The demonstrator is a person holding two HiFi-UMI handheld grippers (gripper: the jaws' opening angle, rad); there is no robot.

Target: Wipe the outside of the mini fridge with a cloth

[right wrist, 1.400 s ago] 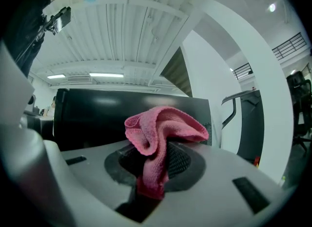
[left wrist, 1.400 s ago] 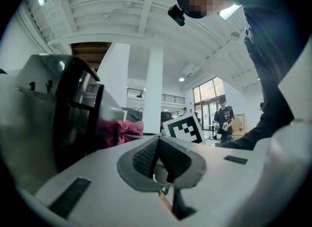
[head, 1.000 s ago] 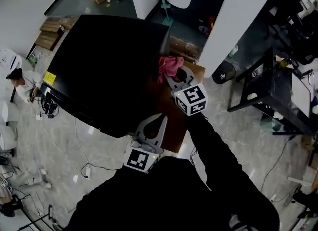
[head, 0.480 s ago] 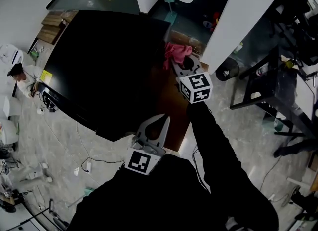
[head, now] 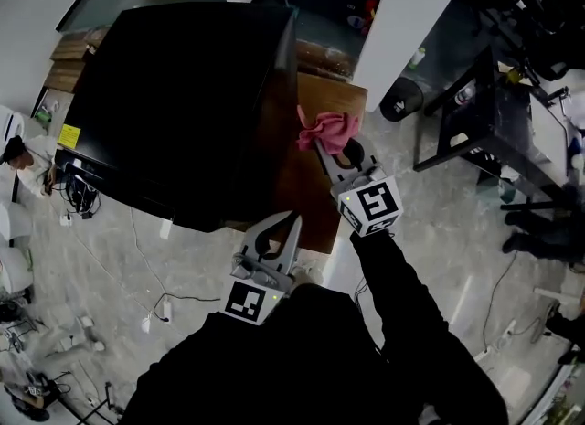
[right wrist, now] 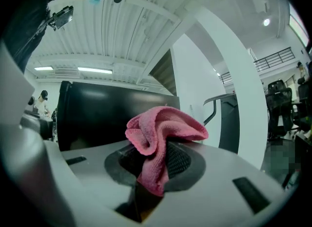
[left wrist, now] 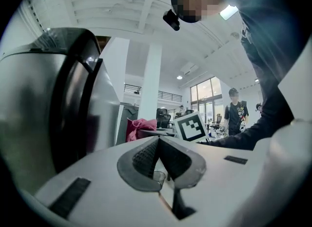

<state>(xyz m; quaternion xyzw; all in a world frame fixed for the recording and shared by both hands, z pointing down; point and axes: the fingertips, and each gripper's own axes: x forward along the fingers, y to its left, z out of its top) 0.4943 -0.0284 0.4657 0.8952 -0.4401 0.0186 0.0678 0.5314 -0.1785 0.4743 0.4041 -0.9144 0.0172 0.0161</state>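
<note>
Pink cloth [head: 327, 129] is clamped in the right gripper [head: 322, 146], near the side of the black mini fridge [head: 174, 94]. Closer to the person, the left gripper [head: 291, 223] holds its jaws together on nothing.

The mini fridge [head: 183, 103] stands on the left part of a wooden stand [head: 315, 204]. The cloth [head: 327, 129], between the right gripper's [head: 318, 145] jaws, is just beside the fridge's right side, above the stand's bare right strip. The left gripper [head: 289, 220] is at the stand's near edge, by the fridge's near right corner.
</note>
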